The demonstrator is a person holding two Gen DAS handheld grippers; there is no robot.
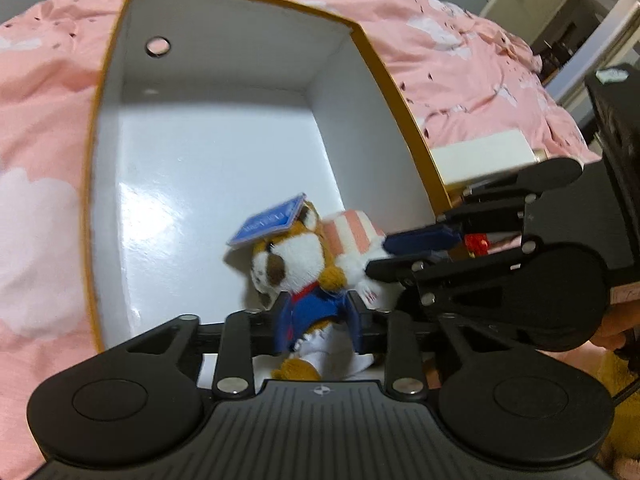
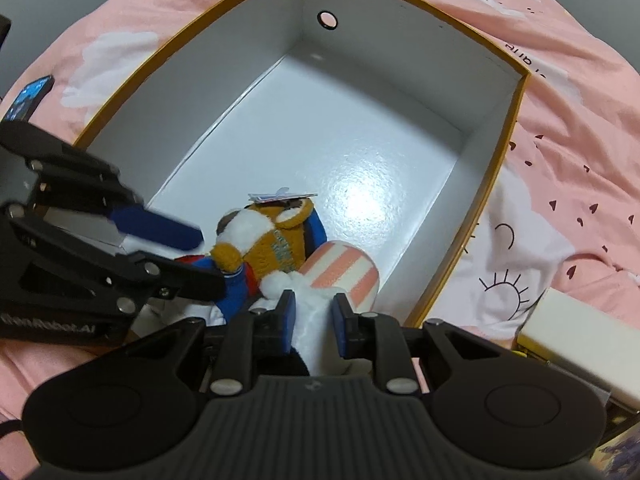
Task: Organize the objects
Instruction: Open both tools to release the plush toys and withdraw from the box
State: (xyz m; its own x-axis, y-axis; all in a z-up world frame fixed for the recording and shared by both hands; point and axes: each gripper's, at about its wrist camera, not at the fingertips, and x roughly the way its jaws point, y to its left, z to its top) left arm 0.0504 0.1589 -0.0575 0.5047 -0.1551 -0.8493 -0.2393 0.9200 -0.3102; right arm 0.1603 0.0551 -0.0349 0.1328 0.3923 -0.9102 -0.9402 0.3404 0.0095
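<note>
**Both claws closed on plush toys inside the open box**

The pink bed cover [image 1: 44, 128] carries a large open box [image 1: 120, 80], white inside with a mustard-yellow rim; a round hole shows in one end wall. Most of the box floor is bare.

At the near end of the box sit two soft toys, touching each other. The fox plush [image 1: 288, 256], brown and white in a blue jacket, has a blue card tag [image 1: 272, 222] lying against its head. Beside it is the striped plush [image 2: 344, 272], pink and white with a white fluffy part.

The left claw [image 1: 316, 320] is narrowed to a small gap, its blue-padded fingers pressing the fox plush's blue jacket on both sides. The right claw [image 2: 314, 320] is nearly fully closed, pinching the white fluffy part of the striped plush between its pads.

A white block [image 2: 580, 344] lies on the bed outside the box.
</note>
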